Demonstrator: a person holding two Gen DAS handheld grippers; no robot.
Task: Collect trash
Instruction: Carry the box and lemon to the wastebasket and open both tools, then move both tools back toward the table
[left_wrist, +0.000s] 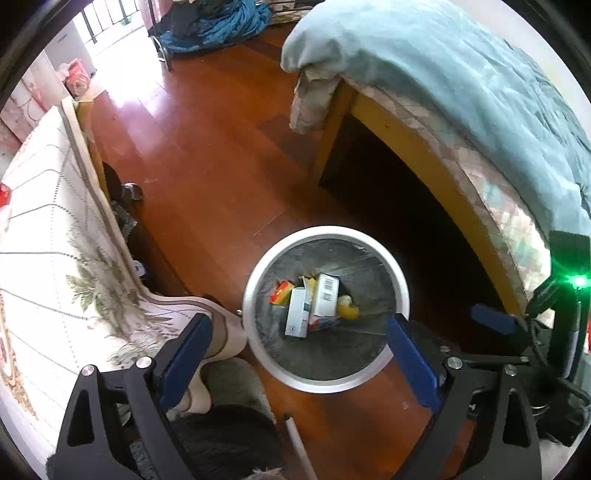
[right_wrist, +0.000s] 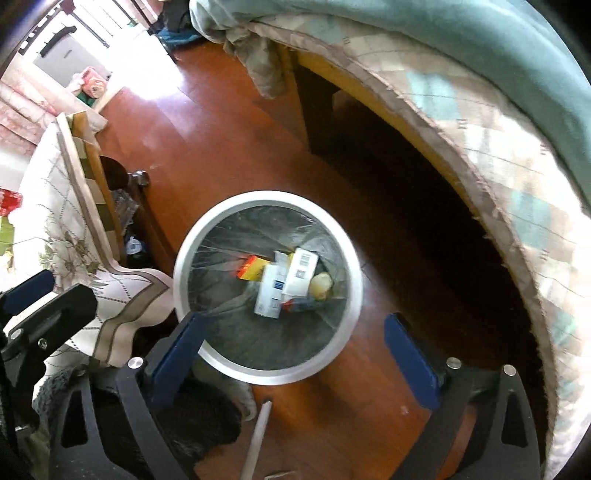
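A round bin with a silver rim (left_wrist: 255, 280) and a clear liner stands on the wood floor; it also shows in the right wrist view (right_wrist: 184, 254). Inside lie white cartons (left_wrist: 297, 317) (right_wrist: 267, 295), an orange-yellow packet (left_wrist: 281, 291) (right_wrist: 251, 267) and a yellowish fruit piece (left_wrist: 347, 306) (right_wrist: 320, 285). My left gripper (left_wrist: 299, 350) hangs open and empty above the bin's near rim. My right gripper (right_wrist: 295, 345) is open and empty above the bin too; its blue fingers (left_wrist: 493, 319) show at the right of the left wrist view.
A bed with a teal blanket (left_wrist: 461, 81) and a dark gap under its wooden frame (left_wrist: 406, 136) is on the right. A table with a floral cloth (left_wrist: 48, 266) is on the left. A dark furry slipper (left_wrist: 229, 439) and a white stick (right_wrist: 256, 439) lie near me.
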